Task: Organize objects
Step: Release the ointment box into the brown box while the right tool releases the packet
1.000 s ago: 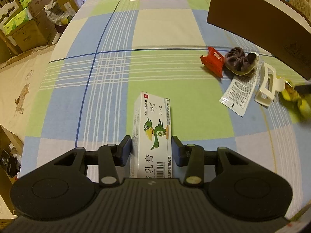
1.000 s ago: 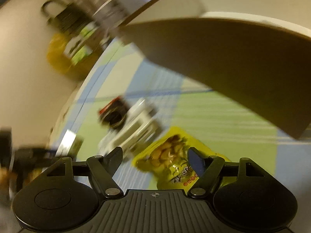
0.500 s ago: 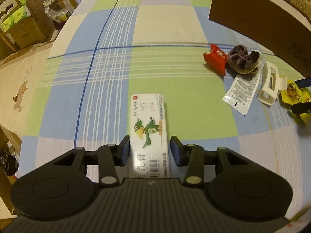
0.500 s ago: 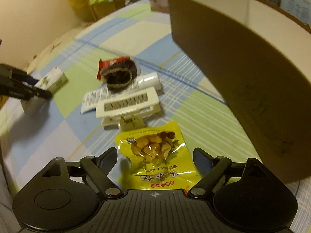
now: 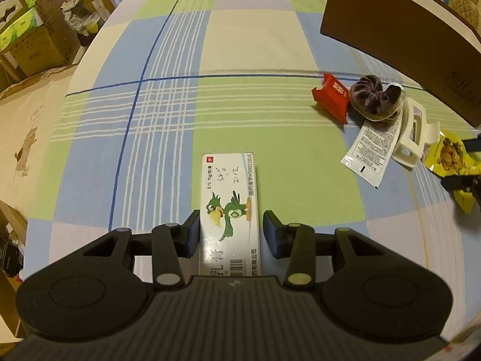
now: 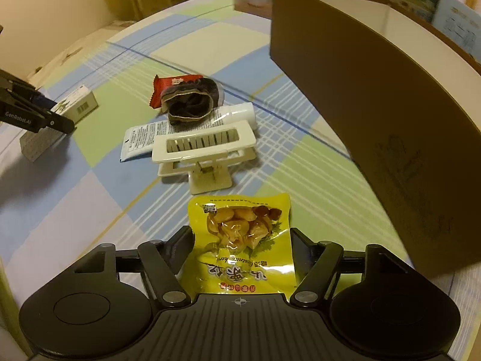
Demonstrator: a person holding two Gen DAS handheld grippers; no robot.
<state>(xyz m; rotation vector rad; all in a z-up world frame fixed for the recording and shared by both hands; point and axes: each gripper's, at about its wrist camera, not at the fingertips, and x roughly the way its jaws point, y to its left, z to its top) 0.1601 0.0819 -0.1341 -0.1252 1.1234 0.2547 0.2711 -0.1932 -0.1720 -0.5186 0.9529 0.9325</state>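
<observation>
A white carton with a green parrot [image 5: 230,186] lies flat on the checked cloth between the fingers of my left gripper [image 5: 231,234]. That gripper is open, with a thin gap at the right pad. In the right wrist view the carton [image 6: 75,103] lies at far left with the left gripper [image 6: 45,117] around it. A yellow snack pouch [image 6: 240,219] lies flat between the fingers of my right gripper [image 6: 240,240]. That gripper is open, its pads close beside the pouch's edges. The pouch [image 5: 448,156] also shows at the right edge of the left wrist view.
A tall brown box [image 6: 375,105] stands along the right. Ahead of the pouch lie a white hair claw [image 6: 204,144], a white tube [image 6: 141,138], a dark scrunchie [image 6: 188,102] and a red packet [image 6: 174,82]. Cardboard boxes [image 5: 36,36] stand on the floor, left of the table.
The carton went from tilted to lying flat between the left fingers. The right gripper swung round, came down over the yellow pouch, and its fingers narrowed toward the pouch's edges.
</observation>
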